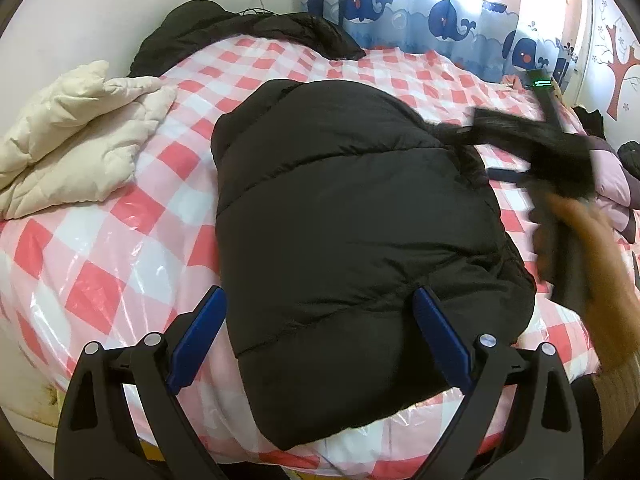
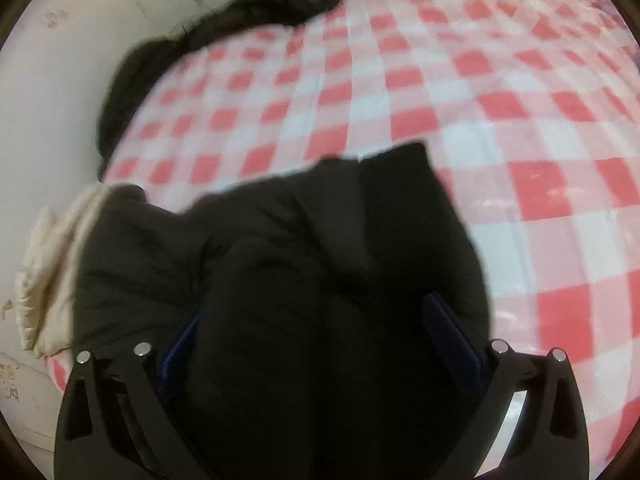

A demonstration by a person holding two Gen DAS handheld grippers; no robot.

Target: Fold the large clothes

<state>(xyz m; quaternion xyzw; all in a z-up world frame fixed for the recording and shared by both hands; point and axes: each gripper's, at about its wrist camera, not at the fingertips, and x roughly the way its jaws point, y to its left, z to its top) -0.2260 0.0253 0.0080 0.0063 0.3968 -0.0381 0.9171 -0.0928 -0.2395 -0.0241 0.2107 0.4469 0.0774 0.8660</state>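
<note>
Black puffer jacket [image 1: 352, 240] lay folded into a compact bundle mid-bed, likely near finished. Left hand-held gripper [image 1: 320, 340] hovered spread wide, gripping nothing. Right hand-held gripper [image 2: 312, 344] straddled a bunched jacket edge at the far side; clench unclear through blur. Bed [image 1: 100, 280]: red-checked sheet under glossy plastic. Cream coat [image 1: 76, 136] beside wall; whale curtain [image 1: 440, 12] behind.

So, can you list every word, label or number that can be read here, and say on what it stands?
None can be read. The black jacket shows no label, the curtain has only whale pictures, the checked sheet is plain, and the right wrist view is blurred.
</note>
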